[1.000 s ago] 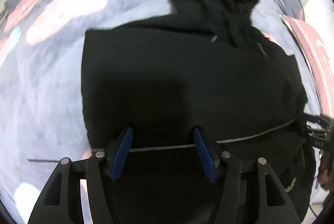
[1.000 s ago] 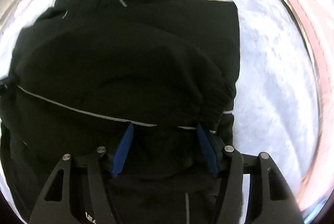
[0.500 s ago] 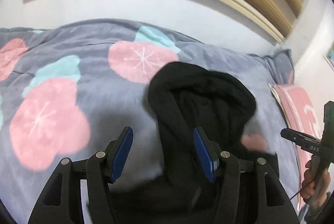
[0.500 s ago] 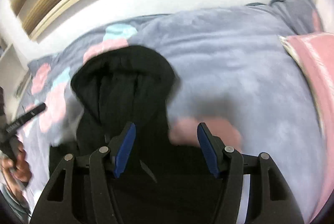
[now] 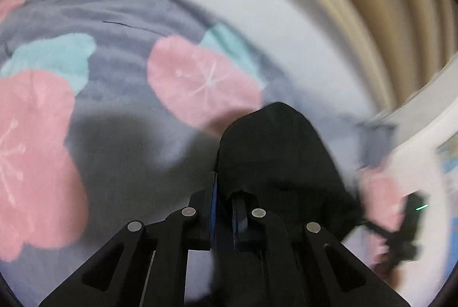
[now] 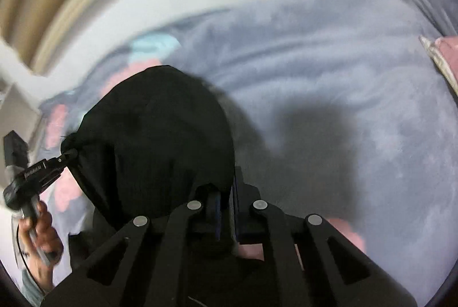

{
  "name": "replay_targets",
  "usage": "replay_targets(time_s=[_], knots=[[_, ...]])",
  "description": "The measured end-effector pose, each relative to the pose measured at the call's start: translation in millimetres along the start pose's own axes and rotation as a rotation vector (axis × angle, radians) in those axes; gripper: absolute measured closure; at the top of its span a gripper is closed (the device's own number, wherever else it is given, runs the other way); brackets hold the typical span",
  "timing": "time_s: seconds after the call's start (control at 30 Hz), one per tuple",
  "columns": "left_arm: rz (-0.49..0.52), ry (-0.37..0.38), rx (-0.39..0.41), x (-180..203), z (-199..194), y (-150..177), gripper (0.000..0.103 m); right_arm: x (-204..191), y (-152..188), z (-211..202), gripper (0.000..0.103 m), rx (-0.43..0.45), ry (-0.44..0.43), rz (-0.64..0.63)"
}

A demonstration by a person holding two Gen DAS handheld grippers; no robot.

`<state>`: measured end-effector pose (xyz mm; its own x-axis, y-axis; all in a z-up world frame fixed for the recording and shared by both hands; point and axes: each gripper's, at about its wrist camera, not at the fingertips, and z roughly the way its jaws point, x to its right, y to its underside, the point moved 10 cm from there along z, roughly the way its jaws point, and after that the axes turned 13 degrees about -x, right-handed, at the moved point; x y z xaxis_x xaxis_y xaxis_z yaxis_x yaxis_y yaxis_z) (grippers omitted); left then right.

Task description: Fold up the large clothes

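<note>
A black hoodie (image 5: 274,152) lies on the bed, and its hood stands up in front of both cameras. My left gripper (image 5: 225,186) has its jaws closing tight on the hood's left edge, with black cloth pinched between the blue pads. My right gripper (image 6: 226,186) is closing the same way on the right edge of the hoodie (image 6: 160,135). In the right wrist view, the left gripper (image 6: 67,153) bites the cloth at the far left, held by a hand (image 6: 40,224). In the left wrist view, the right gripper (image 5: 372,225) is a blur at the right.
A grey bedcover (image 5: 114,149) with pink and teal flowers spreads under the hoodie. The same grey bedcover (image 6: 343,78) fills the right side. A pink cloth (image 6: 446,55) lies at the far right edge. A white wall and a wooden slatted headboard (image 5: 372,6) stand behind the bed.
Both grippers moved up the hoodie from its body to the hood. Their jaws, open in both earlier frames, have closed on the hood's edges. The hood now stands lifted.
</note>
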<state>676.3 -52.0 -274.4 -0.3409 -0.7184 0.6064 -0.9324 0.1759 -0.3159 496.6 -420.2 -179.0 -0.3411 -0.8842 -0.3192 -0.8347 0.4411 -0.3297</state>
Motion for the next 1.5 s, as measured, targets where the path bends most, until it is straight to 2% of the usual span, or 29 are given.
replay_targets(time_s=[0.03, 0.07, 0.1, 0.13, 0.17, 0.2, 0.27, 0.33, 0.4, 0.47, 0.5, 0.57, 0.67, 0.73, 0.8, 0.83, 0.9, 1.0, 1.07, 1.1, 1.23, 1.3, 1.33, 1.43, 1.5], knots=[[-0.013, 0.034, -0.001, -5.2, -2.2, 6.5, 0.092, 6.0, 9.1, 15.1, 0.096, -0.034, 0.008, -0.002], [-0.022, 0.026, -0.020, -13.6, 4.8, 13.5, 0.091, 11.0, 16.2, 32.4, 0.096, -0.072, 0.038, 0.000], [-0.027, -0.027, -0.055, -25.7, 18.3, 20.9, 0.091, 16.0, 23.2, 51.1, 0.096, -0.115, 0.066, 0.006], [-0.040, -0.119, -0.114, -44.0, 41.3, 30.2, 0.090, 18.1, 27.8, 68.7, 0.096, -0.151, 0.077, 0.010], [-0.047, -0.172, -0.180, -59.3, 64.5, 40.2, 0.087, 19.6, 31.7, 83.3, 0.096, -0.180, 0.079, 0.013], [-0.045, -0.176, -0.219, -68.3, 83.8, 48.6, 0.087, 21.6, 34.6, 97.3, 0.096, -0.202, 0.081, 0.027], [-0.033, -0.158, -0.193, -64.9, 77.4, 44.0, 0.086, 20.9, 32.9, 96.5, 0.093, -0.198, 0.079, 0.030], [-0.012, -0.144, -0.184, -58.3, 64.4, 41.7, 0.082, 20.0, 33.8, 86.6, 0.082, -0.200, 0.089, 0.009], [0.068, -0.181, -0.169, -49.9, 43.7, 46.4, 0.076, 20.3, 36.0, 72.1, 0.064, -0.190, 0.108, -0.016], [0.131, -0.191, -0.156, -42.3, 24.8, 54.3, 0.069, 17.4, 39.1, 49.4, 0.051, -0.169, 0.100, -0.049], [0.159, -0.184, -0.142, -36.9, 9.5, 59.5, 0.068, 14.3, 40.4, 34.2, 0.050, -0.146, 0.081, -0.063], [0.186, -0.191, -0.098, -30.4, -11.1, 58.6, 0.065, 9.4, 37.7, 13.1, 0.050, -0.103, 0.066, -0.076], [0.219, -0.193, -0.005, -0.8, -34.6, 38.0, 0.061, -9.6, 14.7, -14.9, 0.049, -0.011, 0.047, -0.087], [0.232, -0.153, 0.031, 23.4, -36.4, 19.6, 0.060, -36.2, -8.1, -13.0, 0.044, 0.015, 0.045, -0.125], [0.245, -0.157, 0.053, 43.4, -20.8, 2.5, 0.056, -54.4, -22.1, 6.1, 0.041, 0.008, 0.085, -0.159], [0.245, -0.163, 0.046, 45.6, -11.7, -2.3, 0.054, -57.1, -25.5, 17.0, 0.041, -0.001, 0.106, -0.170], [0.227, -0.209, -0.017, 37.6, 29.6, -5.3, 0.054, -56.8, -22.0, 51.6, 0.041, -0.044, 0.165, -0.189], [0.164, -0.263, -0.132, 2.7, 84.8, 11.8, 0.054, -44.9, -3.9, 96.5, 0.041, -0.128, 0.165, -0.200], [0.157, -0.257, -0.148, -11.8, 105.4, 24.6, 0.054, -33.6, 8.5, 119.6, 0.041, -0.147, 0.172, -0.215], [0.159, -0.247, -0.132, -13.3, 105.9, 26.4, 0.054, -30.4, 10.6, 120.3, 0.041, -0.142, 0.172, -0.216], [0.178, -0.262, -0.134, -8.9, 100.4, 24.6, 0.054, -31.5, 11.6, 111.0, 0.041, -0.144, 0.183, -0.224], [0.214, -0.262, -0.115, 3.3, 85.6, 24.2, 0.054, -39.4, 10.1, 95.9, 0.041, -0.135, 0.164, -0.246], [0.230, -0.241, -0.098, 12.4, 76.8, 25.4, 0.054, -51.7, 5.3, 76.1, 0.041, -0.092, 0.122, -0.269], [0.260, -0.156, -0.019, 38.3, 49.5, 22.0, 0.054, -83.2, -20.8, 33.6, 0.041, 0.035, 0.066, -0.303], [0.254, -0.150, 0.012, 43.2, 45.3, 16.3, 0.054, -103.8, -43.6, 26.8, 0.041, 0.081, 0.062, -0.326]])
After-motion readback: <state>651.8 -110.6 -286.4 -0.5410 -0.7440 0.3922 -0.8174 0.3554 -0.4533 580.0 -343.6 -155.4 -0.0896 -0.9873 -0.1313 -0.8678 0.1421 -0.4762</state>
